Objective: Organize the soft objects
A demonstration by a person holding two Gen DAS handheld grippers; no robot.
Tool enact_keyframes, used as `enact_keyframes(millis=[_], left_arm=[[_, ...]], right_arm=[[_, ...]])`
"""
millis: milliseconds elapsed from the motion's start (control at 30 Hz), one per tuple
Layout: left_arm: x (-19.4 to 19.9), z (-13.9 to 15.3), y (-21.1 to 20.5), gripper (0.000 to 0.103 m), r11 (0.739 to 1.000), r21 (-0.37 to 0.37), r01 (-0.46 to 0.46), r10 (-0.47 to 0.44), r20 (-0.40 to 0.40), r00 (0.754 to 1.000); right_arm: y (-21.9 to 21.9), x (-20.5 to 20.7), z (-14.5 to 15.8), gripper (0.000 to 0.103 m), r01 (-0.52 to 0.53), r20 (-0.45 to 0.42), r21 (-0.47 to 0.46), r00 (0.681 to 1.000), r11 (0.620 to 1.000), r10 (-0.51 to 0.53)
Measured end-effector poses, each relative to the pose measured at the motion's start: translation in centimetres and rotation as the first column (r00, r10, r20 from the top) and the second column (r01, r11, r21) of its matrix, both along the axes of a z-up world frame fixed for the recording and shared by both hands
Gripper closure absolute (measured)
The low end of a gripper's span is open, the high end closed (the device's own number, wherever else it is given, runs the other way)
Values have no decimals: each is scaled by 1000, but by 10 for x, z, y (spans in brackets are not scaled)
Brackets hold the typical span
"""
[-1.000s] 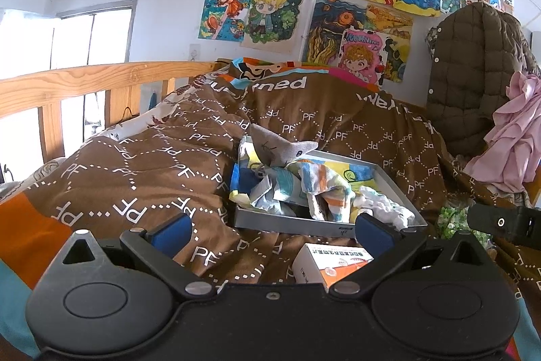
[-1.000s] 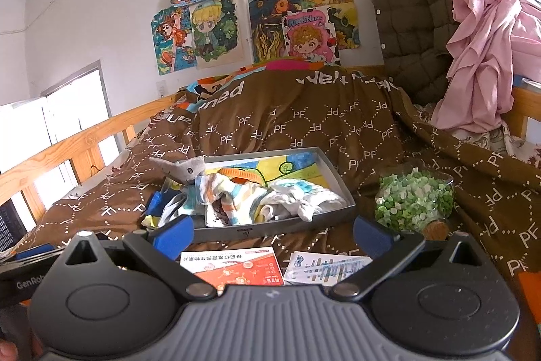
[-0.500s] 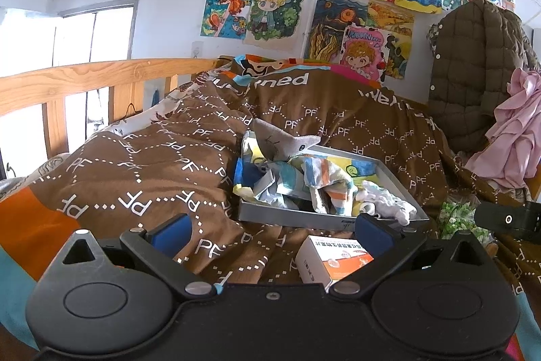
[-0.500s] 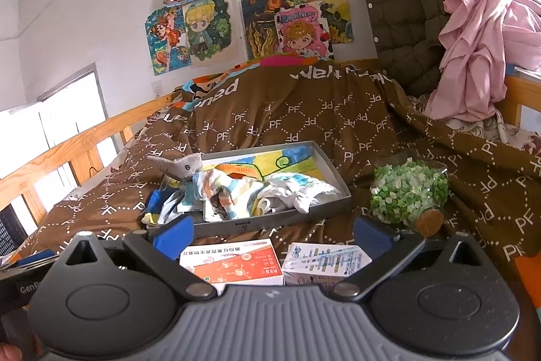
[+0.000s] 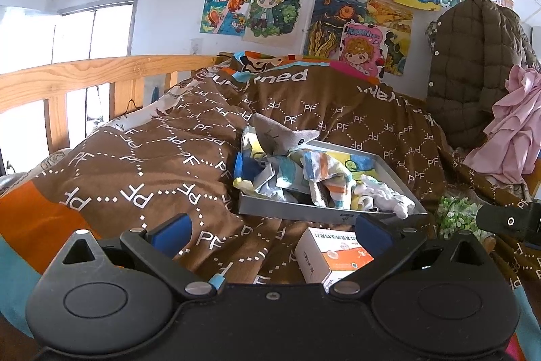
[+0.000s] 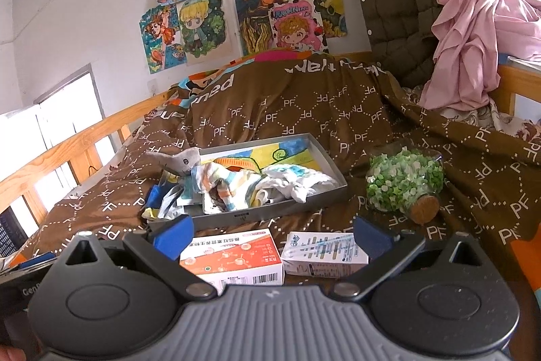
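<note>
A grey tray [image 5: 304,215] [image 6: 333,171] lies on the brown quilt. It holds a grey plush shark [image 5: 282,139] [image 6: 177,160] at its left end, a striped cloth [image 5: 326,171] [image 6: 225,183] and a white cloth [image 5: 389,197] [image 6: 297,183]. My left gripper [image 5: 270,230] is open and empty, held back from the tray's near edge. My right gripper [image 6: 272,234] is open and empty, above two cartons in front of the tray.
An orange-and-white carton [image 6: 233,257] [image 5: 333,257] and a blue-and-white carton [image 6: 323,251] lie on the brown quilt [image 5: 142,171]. A corked jar of green stars [image 6: 404,180] lies right of the tray. A wooden rail [image 5: 84,80] runs along the left. Jackets [image 6: 473,32] hang at the right.
Both grippers have drawn back a little from the tray, so the cartons show more fully. Both stay open and empty. The tray's contents have not moved.
</note>
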State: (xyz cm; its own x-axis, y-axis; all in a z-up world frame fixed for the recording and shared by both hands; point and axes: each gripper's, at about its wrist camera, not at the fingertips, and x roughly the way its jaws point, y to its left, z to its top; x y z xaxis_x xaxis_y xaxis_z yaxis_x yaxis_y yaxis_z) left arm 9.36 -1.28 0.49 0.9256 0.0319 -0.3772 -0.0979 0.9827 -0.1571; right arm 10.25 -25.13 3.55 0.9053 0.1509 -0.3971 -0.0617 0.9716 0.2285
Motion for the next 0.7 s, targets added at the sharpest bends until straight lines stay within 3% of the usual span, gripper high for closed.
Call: enact_keyframes(millis=[700], left_arm=[[-19,-10,4,1,999,13,-29,29,-17,999]], right_arm=[[8,-7,-7,0,-6,-35,-17,999,1000,6]])
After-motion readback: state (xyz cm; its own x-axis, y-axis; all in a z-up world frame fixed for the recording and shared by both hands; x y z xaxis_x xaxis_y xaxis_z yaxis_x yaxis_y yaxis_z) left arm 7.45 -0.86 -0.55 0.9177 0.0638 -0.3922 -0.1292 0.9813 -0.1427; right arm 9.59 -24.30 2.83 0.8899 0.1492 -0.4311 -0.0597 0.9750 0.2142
